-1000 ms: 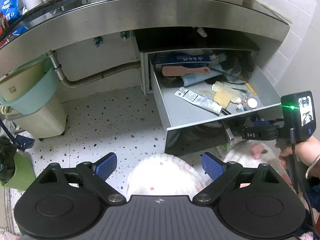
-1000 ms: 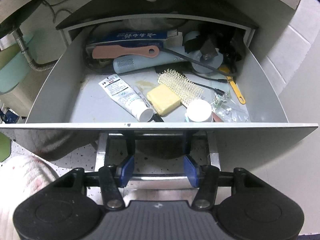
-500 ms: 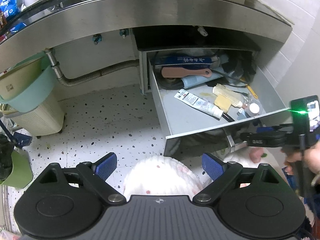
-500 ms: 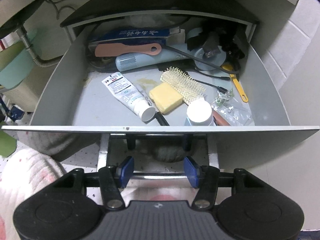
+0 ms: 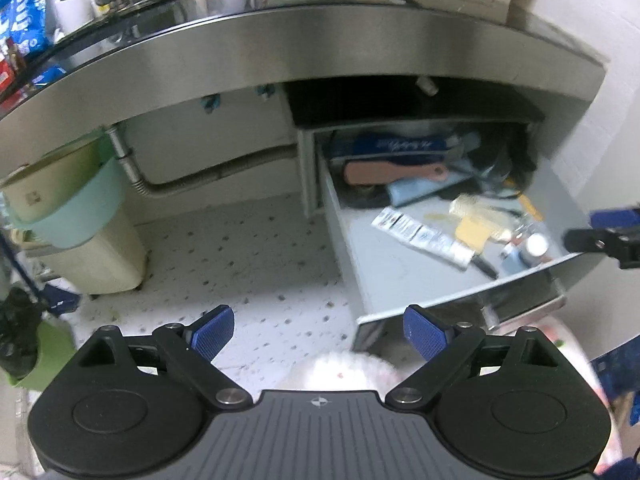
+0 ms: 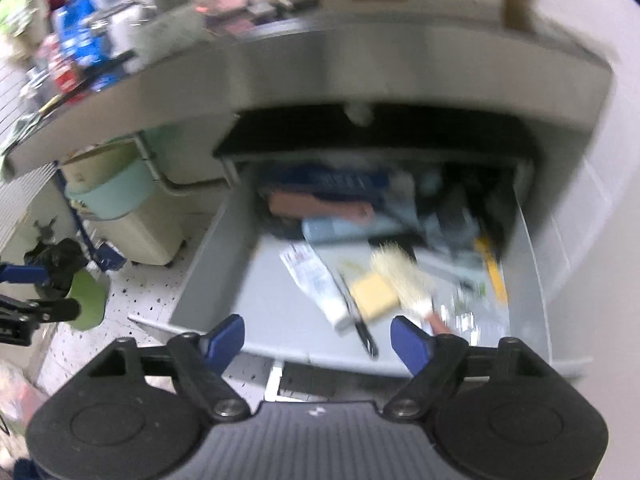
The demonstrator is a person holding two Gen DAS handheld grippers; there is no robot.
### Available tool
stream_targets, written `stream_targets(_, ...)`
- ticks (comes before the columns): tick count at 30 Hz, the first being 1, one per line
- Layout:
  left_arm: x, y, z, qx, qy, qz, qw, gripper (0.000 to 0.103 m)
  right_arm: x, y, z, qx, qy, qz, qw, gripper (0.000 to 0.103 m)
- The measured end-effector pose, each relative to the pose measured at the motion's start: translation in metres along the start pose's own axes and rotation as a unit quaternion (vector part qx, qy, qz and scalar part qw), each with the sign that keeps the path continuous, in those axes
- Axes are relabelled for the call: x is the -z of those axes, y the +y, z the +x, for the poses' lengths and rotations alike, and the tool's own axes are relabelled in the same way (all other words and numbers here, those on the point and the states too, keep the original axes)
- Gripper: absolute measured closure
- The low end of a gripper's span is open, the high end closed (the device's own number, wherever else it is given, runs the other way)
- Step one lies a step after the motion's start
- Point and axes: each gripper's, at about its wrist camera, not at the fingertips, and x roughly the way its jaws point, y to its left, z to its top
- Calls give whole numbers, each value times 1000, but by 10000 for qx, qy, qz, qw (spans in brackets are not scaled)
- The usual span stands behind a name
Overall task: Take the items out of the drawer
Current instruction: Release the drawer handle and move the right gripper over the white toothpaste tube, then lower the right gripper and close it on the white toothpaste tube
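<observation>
The grey drawer (image 5: 400, 276) (image 6: 224, 256) stands pulled out under the steel counter. It holds a white tube (image 5: 424, 236) (image 6: 316, 284), a yellow block (image 5: 474, 232) (image 6: 374, 294), a cream hairbrush (image 6: 402, 276), a pink brush (image 5: 394, 172) (image 6: 316, 208) and a blue box (image 5: 396, 145). My left gripper (image 5: 318, 334) is open and empty, low over the floor, left of the drawer front. My right gripper (image 6: 318, 340) is open and empty above the drawer's front edge; it also shows in the left wrist view (image 5: 600, 236).
A steel counter (image 5: 320, 48) overhangs the drawer. A teal basin (image 5: 76, 208) and cream bin (image 5: 100, 260) stand at the left under a drain pipe. White tiled wall borders the drawer's right side. The right wrist view is motion-blurred.
My right gripper has let go of the drawer handle, opened wide and risen above the drawer's front edge. The left gripper has shifted left and stays open.
</observation>
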Motion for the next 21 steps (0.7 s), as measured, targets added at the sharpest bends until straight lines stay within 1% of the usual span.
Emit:
stream_targets(3, -5, 4, 7, 177, 97, -205, 9996, 11, -20, 6, 18, 37, 101, -589, 9982, 23)
stream_targets(5, -4, 5, 11, 162, 155, -311, 9993, 11, -30, 8, 36, 62, 261, -882, 9957, 25)
stream_targets(7, -3, 5, 14, 145, 180, -307, 9993, 11, -37, 6, 58, 48, 510, -1017, 9935, 25)
stream_targets(8, -3, 5, 15, 80, 173, -267, 9995, 11, -39, 5, 69, -11, 628, -1052, 9925, 26)
stream_targets(9, -2, 5, 15, 14, 164, -226, 9996, 11, -41, 4, 80, -78, 747, -1078, 9913, 31)
stream_targets(10, -1, 5, 15, -53, 143, -178, 9997, 11, -42, 4, 91, -145, 867, -1104, 9900, 34)
stream_targets(11, 0, 5, 15, -112, 125, -127, 9998, 11, -43, 3, 102, -160, 987, -1189, 9879, 37)
stream_targets(14, 1, 8, 16, -299, 115, -91, 9994, 11, -44, 4, 133, -77, 1285, -1542, 9796, 41)
stream_targets(17, 2, 14, 19, -522, 152, -101, 9985, 11, -43, 0, 155, -152, 1550, -1629, 9743, 50)
stream_targets(21, 4, 18, 21, -764, 150, 0, 9970, 11, -40, -5, 174, -176, 1850, -1814, 9657, 50)
